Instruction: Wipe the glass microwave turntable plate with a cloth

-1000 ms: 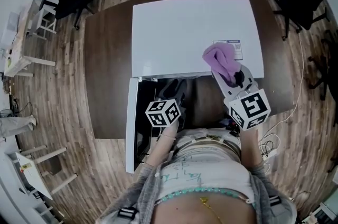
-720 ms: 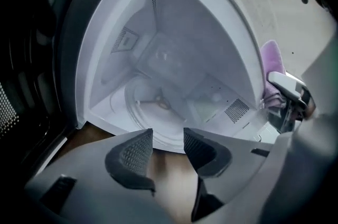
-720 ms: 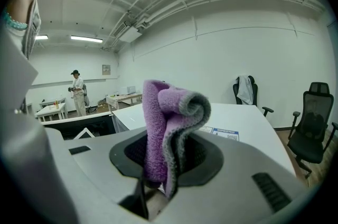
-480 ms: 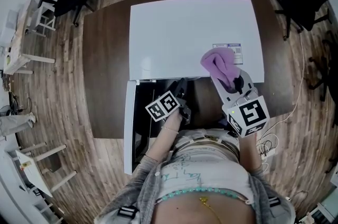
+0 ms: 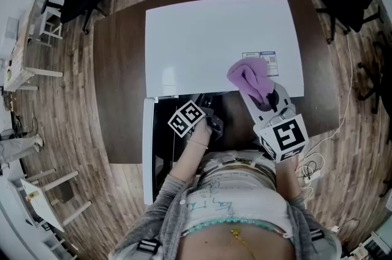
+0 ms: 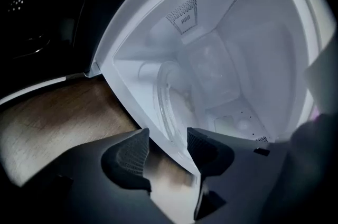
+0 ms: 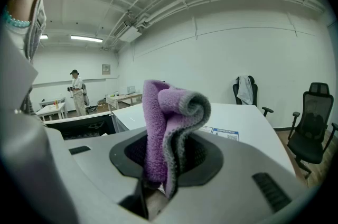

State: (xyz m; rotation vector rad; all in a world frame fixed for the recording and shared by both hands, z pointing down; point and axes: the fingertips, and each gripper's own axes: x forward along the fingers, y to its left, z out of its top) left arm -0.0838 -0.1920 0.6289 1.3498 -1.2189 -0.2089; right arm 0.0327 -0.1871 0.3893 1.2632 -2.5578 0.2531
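Glass plate [image 6: 170, 96] lies inside the white microwave [image 5: 220, 44], and I can see its round rim through the open front. The picture from my left gripper is tipped over, so the plate looks like it stands on its side. My left gripper [image 6: 168, 145] is just in front of the opening. Its fingers have just been opening, and now they are spread wide with nothing pinched between them. They do not touch the plate. My right gripper [image 7: 161, 175] is up over the microwave top, well apart from the plate. Its fingers are pressed on a purple cloth [image 7: 168, 122], which sticks up in a fold. The microwave stands on a dark brown table [image 5: 119, 68], and its door [image 5: 147, 148] is open on the left.
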